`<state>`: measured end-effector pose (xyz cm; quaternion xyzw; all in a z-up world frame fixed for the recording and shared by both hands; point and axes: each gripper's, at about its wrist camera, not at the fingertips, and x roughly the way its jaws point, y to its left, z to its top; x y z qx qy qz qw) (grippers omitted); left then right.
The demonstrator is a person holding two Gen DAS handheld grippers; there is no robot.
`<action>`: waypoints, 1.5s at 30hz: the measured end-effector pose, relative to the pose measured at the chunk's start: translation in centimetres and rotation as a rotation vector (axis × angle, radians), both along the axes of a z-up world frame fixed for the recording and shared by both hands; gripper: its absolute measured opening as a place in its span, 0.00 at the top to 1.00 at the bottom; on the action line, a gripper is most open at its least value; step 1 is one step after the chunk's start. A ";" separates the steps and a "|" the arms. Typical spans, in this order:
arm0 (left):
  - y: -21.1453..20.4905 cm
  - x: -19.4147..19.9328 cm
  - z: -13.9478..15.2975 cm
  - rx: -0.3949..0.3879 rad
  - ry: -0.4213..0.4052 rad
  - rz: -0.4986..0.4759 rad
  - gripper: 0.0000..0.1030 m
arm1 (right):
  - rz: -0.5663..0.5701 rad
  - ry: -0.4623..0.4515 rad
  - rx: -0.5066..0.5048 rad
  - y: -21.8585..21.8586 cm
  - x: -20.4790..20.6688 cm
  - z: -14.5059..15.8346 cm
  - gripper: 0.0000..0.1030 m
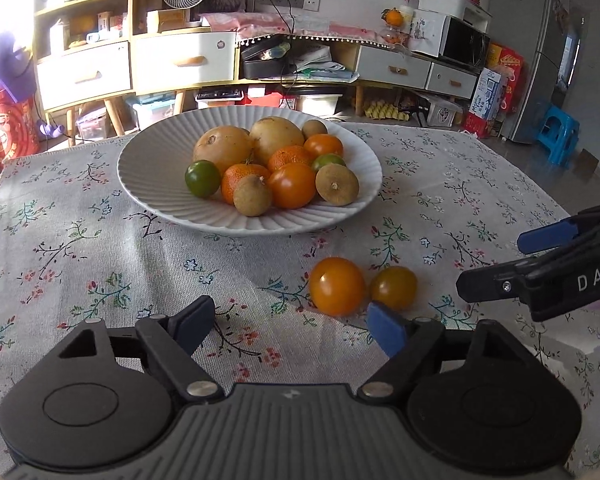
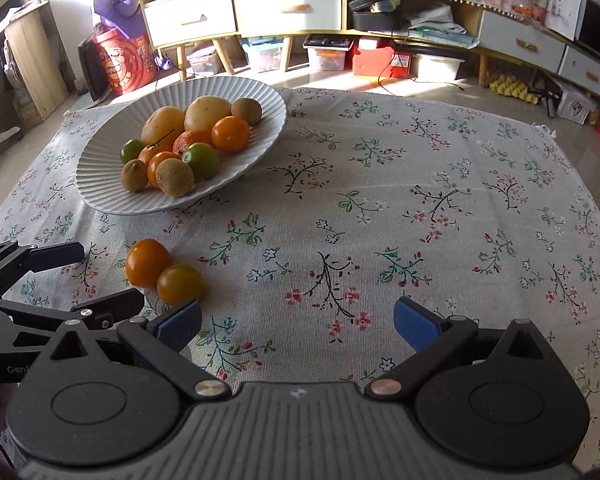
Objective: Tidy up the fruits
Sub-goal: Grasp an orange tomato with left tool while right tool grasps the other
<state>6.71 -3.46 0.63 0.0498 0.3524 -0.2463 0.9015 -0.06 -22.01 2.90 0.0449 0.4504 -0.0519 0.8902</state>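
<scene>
"DAS" is read on the right gripper [image 1: 496, 264]. Both it and the left gripper [image 1: 296, 326] are held wide open, empty. Two orange tomatoes [image 1: 337, 286] lie mid-frame on the counter [image 1: 100, 260], below the fruit plate [image 1: 148, 184].

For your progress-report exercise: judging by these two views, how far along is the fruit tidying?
Done: most fruit already sits piled in the white plate. In hand: nothing; the left gripper and right gripper are both open and empty, near the loose fruit. Left: the larger orange tomato and the smaller orange tomato, touching each other on the floral tablecloth, probably belong on the plate.
</scene>
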 end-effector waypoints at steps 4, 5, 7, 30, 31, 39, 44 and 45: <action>-0.4 0.3 0.0 -0.028 -0.001 -0.013 0.37 | 0.013 0.001 -0.007 0.1 -0.3 -0.1 0.01; -0.5 0.4 0.0 -0.032 0.000 -0.018 0.40 | 0.017 0.002 -0.009 0.1 -0.4 -0.2 0.01; -0.8 0.4 -0.1 -0.031 0.001 -0.025 0.45 | 0.024 0.004 -0.014 0.1 -0.5 -0.2 0.01; 1.2 0.4 1.0 0.020 0.042 0.073 0.77 | 0.168 -0.031 -0.033 3.1 0.1 -0.3 0.04; 1.4 0.3 1.1 0.022 0.043 0.078 0.77 | 0.175 -0.033 -0.027 3.2 0.1 -0.3 0.05; 2.7 -0.1 1.2 0.013 0.055 0.091 0.77 | 0.209 -0.052 0.021 3.9 0.7 -0.5 0.22; 2.9 -0.2 1.2 0.011 0.057 0.094 0.77 | 0.202 -0.067 0.026 4.5 1.0 -0.7 0.27; 2.9 -0.2 1.2 0.011 0.057 0.095 0.77 | 0.201 -0.070 0.024 4.5 1.0 -0.7 0.29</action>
